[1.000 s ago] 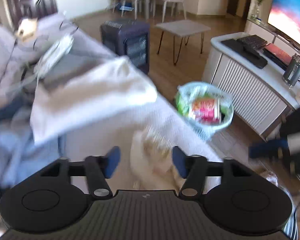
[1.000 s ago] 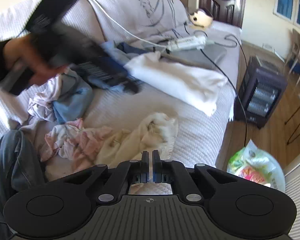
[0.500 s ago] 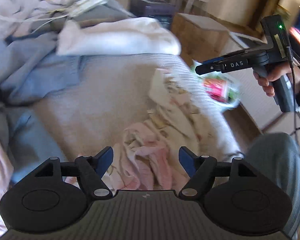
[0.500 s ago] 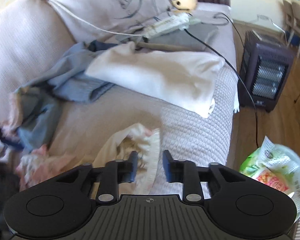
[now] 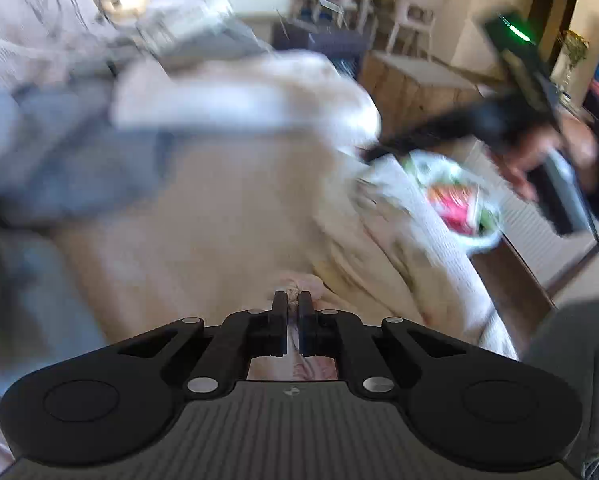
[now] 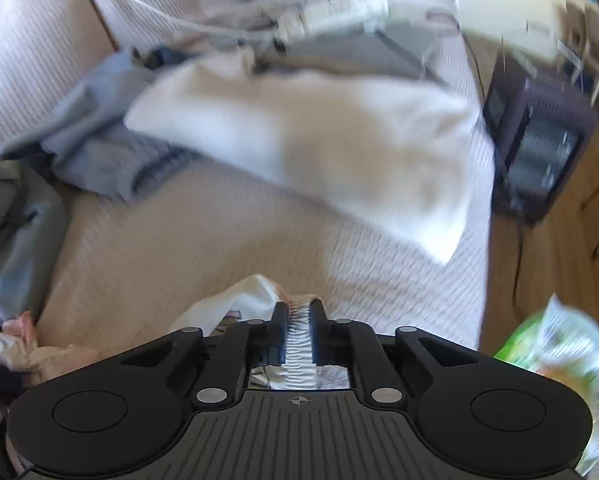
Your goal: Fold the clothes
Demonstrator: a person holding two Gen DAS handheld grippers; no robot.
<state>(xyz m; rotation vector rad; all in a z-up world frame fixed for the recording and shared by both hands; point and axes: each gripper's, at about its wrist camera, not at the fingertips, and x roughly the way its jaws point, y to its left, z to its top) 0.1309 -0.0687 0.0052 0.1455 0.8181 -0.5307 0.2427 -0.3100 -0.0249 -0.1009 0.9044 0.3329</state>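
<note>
A sofa (image 6: 203, 240) covered in a ribbed beige spread is seen in both views, and much of the scene is blurred. A white folded cloth (image 6: 319, 148) lies across the seat further along, with a blue-grey garment (image 6: 99, 148) beside it toward the backrest. A white power strip (image 6: 339, 10) with its cable rests on a grey pad behind them. A dark heater (image 6: 539, 148) stands on the wooden floor just beyond the sofa's end, and a green and white plastic bag (image 6: 559, 344) is seen near the seat's front edge. Chairs and a low table (image 5: 419, 72) are made out in the left wrist view, well apart from the sofa.

The task's thing, a cream and pink garment (image 5: 379, 248), lies crumpled on the near part of the seat, stretched between the two tools. The left hand-held gripper (image 5: 292, 300) is angled down at the seat; its jaws have just been closing and are now clamped on a pinch of the garment's pink cloth. The right hand-held gripper (image 6: 299, 310) is likewise tilted downward; its jaws have just been closing, and a pleated white hem of the same garment is pinched between them. In the left wrist view the right tool is seen blurred, held in a hand (image 5: 539, 160) above the garment's far end.
</note>
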